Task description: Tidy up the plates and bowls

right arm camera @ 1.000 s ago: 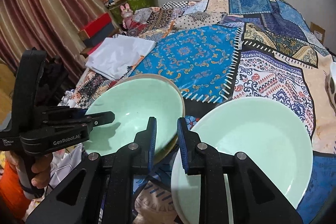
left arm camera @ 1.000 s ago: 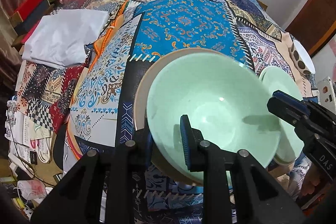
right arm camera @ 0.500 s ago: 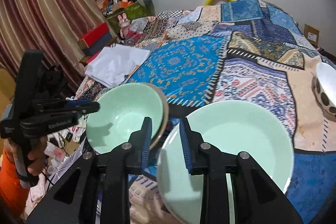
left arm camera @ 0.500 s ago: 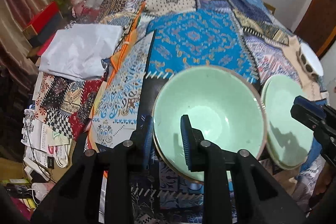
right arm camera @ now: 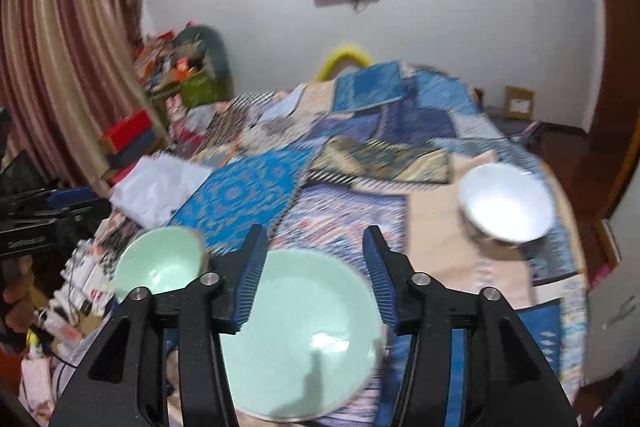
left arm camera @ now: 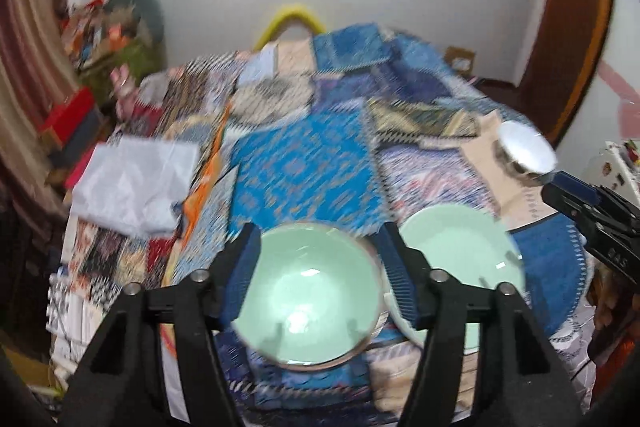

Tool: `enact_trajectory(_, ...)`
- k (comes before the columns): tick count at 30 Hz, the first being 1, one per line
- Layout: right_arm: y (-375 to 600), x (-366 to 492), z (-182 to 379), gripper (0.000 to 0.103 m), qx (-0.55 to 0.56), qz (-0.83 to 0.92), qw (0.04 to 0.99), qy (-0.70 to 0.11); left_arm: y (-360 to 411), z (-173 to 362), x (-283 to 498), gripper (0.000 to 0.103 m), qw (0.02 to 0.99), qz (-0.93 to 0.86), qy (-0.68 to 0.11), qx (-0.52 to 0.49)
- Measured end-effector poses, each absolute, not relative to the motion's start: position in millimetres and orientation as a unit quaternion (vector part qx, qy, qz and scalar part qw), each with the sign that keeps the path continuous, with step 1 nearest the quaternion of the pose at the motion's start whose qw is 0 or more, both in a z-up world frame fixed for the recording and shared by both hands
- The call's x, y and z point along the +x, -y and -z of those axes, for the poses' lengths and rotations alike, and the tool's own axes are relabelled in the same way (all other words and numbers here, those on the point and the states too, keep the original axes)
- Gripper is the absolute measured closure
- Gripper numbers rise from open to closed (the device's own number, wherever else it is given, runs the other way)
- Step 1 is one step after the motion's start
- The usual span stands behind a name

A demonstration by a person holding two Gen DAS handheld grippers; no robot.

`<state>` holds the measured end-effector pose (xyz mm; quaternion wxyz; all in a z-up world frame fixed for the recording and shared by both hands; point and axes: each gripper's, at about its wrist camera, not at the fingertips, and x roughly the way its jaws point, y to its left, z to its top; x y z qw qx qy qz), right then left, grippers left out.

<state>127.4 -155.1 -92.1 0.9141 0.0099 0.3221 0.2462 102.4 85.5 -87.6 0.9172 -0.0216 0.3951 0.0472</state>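
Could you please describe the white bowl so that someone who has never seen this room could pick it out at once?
Start from the patchwork cloth that covers the big surface. Near its front edge sit a pale green bowl and a pale green plate; look past them toward the right-hand edge. There the white bowl stands alone on a beige patch, the only white dish, with a darker patterned outside.

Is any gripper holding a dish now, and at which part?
Nothing is held. Both the left gripper and the right gripper are opening, above the green bowl and green plate.
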Motion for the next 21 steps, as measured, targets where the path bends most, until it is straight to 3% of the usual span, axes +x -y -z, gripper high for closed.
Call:
enact_trajectory(7,213,131,72,0.046,0.016,-0.187,0.938,-0.291,-38,60,120,0.016,0.935,-0.018,-0.354,-0.018)
enact_trajectory(21,289,174,93,0.046,0.04,-0.117,0.938,-0.322,50,65,198,0.011,0.929,0.03,-0.37,0.003)
